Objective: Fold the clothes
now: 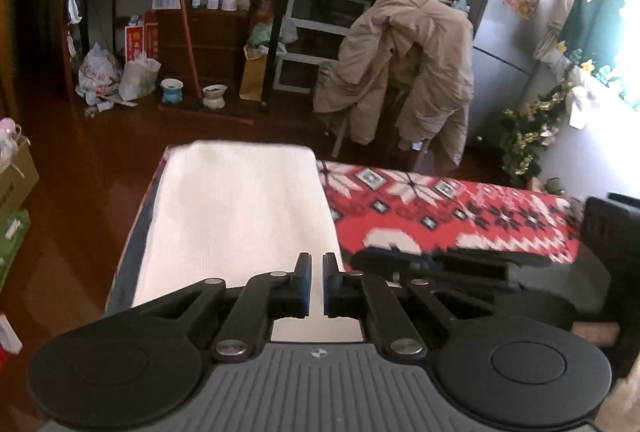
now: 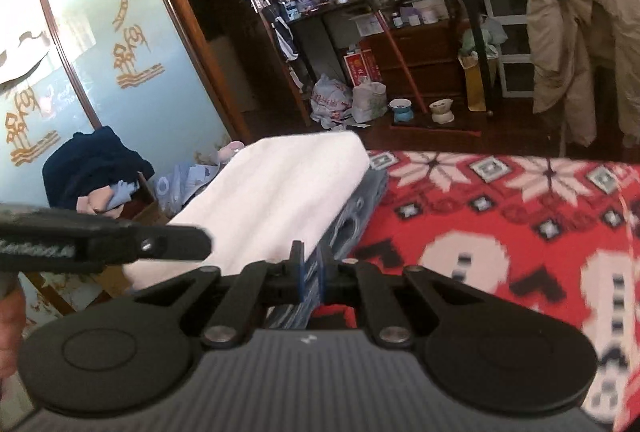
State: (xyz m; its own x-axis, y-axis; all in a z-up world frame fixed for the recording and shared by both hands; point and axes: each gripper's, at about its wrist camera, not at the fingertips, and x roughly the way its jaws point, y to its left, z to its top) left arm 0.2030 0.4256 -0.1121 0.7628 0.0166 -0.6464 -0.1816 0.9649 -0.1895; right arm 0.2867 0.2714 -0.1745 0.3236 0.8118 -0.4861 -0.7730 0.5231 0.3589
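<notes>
Cloth (image 1: 240, 216), white and folded into a long rectangle, lies along the left edge of the bench (image 1: 480, 216), its far end reaching the far left corner. Under it I see a blue garment (image 2: 360, 208) showing along the cloth's right side in the right wrist view and as a dark strip at its left in the left wrist view. A red patterned cover takes up what else I see of the bench top.

Left hand-held gripper (image 1: 317, 284): jaws almost together, a narrow slit between the blue pads; white cloth shows through the slit, but I cannot tell if it is pinched.

Right hand-held gripper (image 2: 311, 278): jaws nearly closed at the near edge of the blue garment; whether fabric is caught, I cannot tell. It sits just right of the left one.
</notes>
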